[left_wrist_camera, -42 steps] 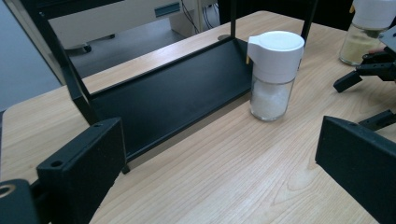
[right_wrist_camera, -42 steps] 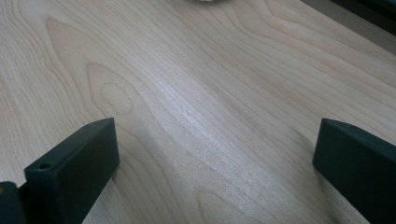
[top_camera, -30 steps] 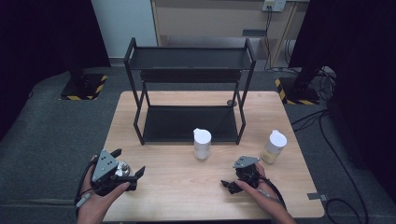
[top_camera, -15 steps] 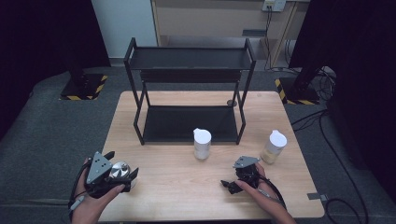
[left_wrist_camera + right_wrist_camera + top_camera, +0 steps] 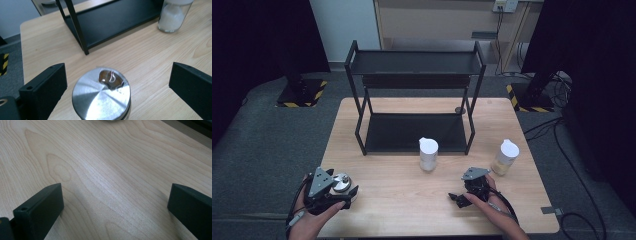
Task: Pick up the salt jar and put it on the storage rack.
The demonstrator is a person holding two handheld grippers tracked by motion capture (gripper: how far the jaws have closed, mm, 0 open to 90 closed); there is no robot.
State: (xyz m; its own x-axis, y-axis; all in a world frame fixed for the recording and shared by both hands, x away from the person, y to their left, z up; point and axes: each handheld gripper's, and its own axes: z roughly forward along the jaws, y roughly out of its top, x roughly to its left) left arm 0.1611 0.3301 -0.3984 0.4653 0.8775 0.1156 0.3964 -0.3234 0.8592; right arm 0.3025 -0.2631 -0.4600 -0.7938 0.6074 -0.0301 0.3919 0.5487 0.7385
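Left gripper view: steel-lidded jar (image 5: pixel 101 98) body cut off.

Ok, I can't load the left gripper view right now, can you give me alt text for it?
A metal-lidded jar stands on the wooden table between the open jaws of the left hand-held gripper, neither jaw touching it. Beyond it sit the black shelf rack and, at upper right, a glass jar of white granules.

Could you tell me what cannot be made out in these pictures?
- Metal-lidded jar: its body, cut off by the left gripper view's bottom edge.
- Jar at the right gripper view's top edge: nearly all cropped.
- Rack's top shelf: its contents, too dark in the high view.
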